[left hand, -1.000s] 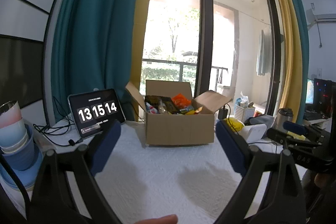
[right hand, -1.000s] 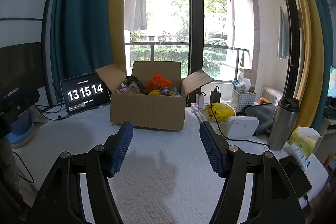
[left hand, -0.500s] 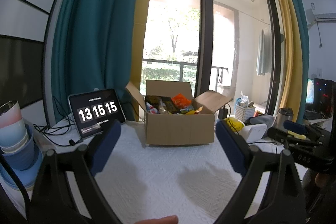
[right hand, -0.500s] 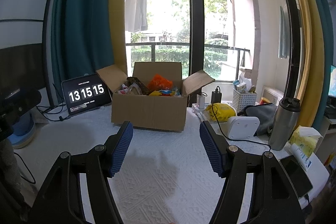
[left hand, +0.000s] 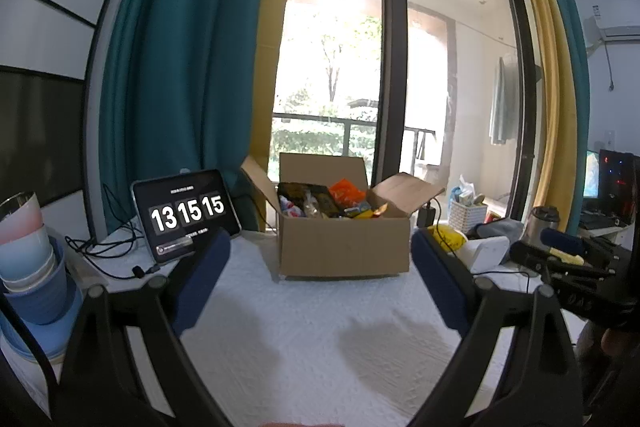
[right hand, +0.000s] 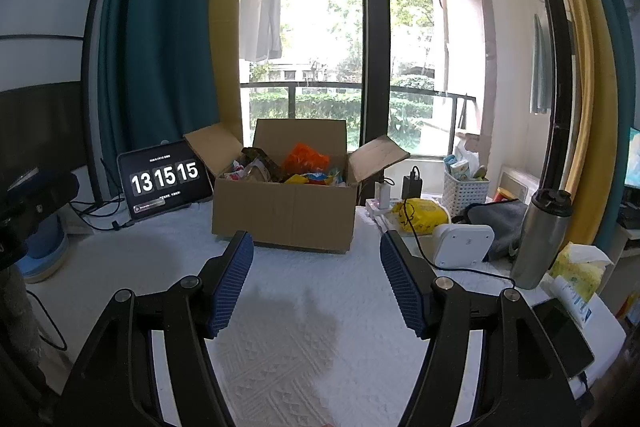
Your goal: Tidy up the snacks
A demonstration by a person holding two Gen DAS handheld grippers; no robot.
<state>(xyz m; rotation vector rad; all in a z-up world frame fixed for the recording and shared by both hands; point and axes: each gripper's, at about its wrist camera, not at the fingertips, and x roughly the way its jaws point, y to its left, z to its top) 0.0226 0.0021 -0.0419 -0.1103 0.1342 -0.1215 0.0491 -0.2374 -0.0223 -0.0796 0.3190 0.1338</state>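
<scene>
An open cardboard box (left hand: pixel 344 247) (right hand: pixel 284 215) stands on the white table at the back, flaps up, filled with several snack packets, among them an orange bag (left hand: pixel 346 191) (right hand: pixel 305 158). My left gripper (left hand: pixel 320 255) hangs above the table in front of the box, jaws wide open and empty. My right gripper (right hand: pixel 316 255) is likewise short of the box, open with nothing between its blue pads (right hand: pixel 232 279). In the left wrist view the right gripper's body (left hand: pixel 576 267) shows at the right edge.
A tablet (right hand: pixel 164 179) showing a clock leans left of the box, cables beside it. Stacked blue and pink bowls (left hand: pixel 28 267) sit far left. To the right lie a yellow bag (right hand: pixel 418 215), white device (right hand: pixel 464 245), steel tumbler (right hand: pixel 542 239), basket (right hand: pixel 466 189), tissues and phone (right hand: pixel 564 335).
Only the tablet clock ticked from 13 15 14 to 13 15 15. Both grippers stayed still.
</scene>
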